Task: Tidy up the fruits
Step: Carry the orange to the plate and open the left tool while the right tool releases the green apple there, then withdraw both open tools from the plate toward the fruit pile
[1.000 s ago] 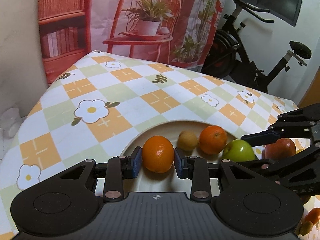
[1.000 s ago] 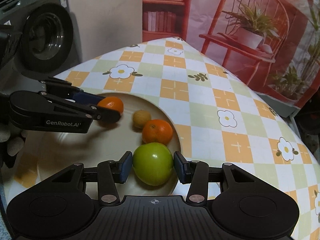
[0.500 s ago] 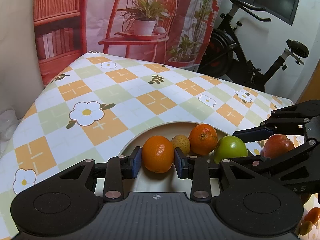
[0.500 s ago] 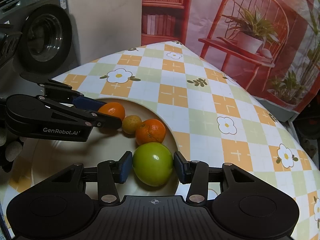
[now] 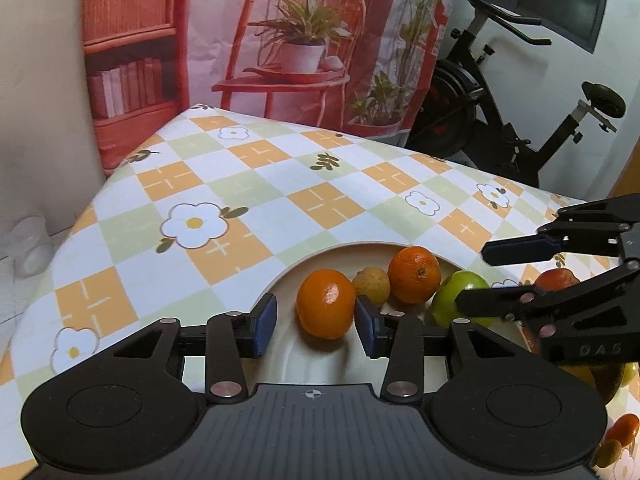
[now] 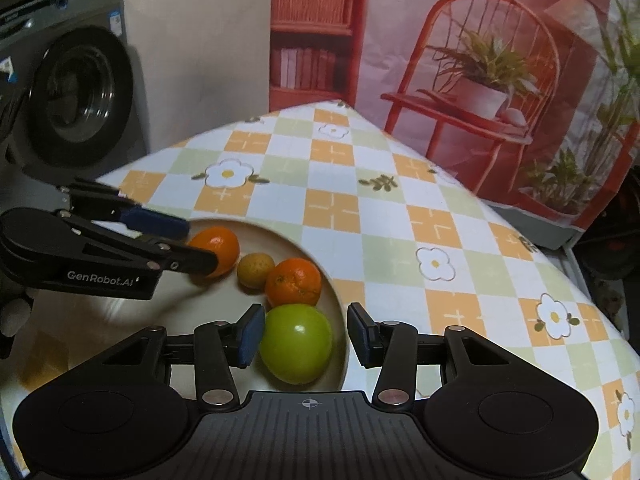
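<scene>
A cream plate [image 5: 344, 250] [image 6: 316, 264] holds a row of fruit. My left gripper [image 5: 315, 322] is open around an orange [image 5: 326, 304] that rests on the plate; it also shows in the right wrist view [image 6: 218, 250]. My right gripper [image 6: 306, 336] is open around a green apple [image 6: 296, 344] lying at the plate's rim; the apple also shows in the left wrist view [image 5: 456, 300]. Between them lie a small yellow fruit [image 5: 372, 285] [image 6: 254, 270] and a second orange [image 5: 414, 274] [image 6: 294, 282].
The table has a checked flower cloth [image 5: 248, 200]. A red apple [image 5: 558, 280] and more fruit [image 5: 618, 432] lie off the plate at the right. A washing machine [image 6: 72, 92] stands at the left, an exercise bike [image 5: 500, 120] behind the table.
Both grippers have opened and let go of their fruit: the orange and the green apple now rest on the plate beside the other fruit.
</scene>
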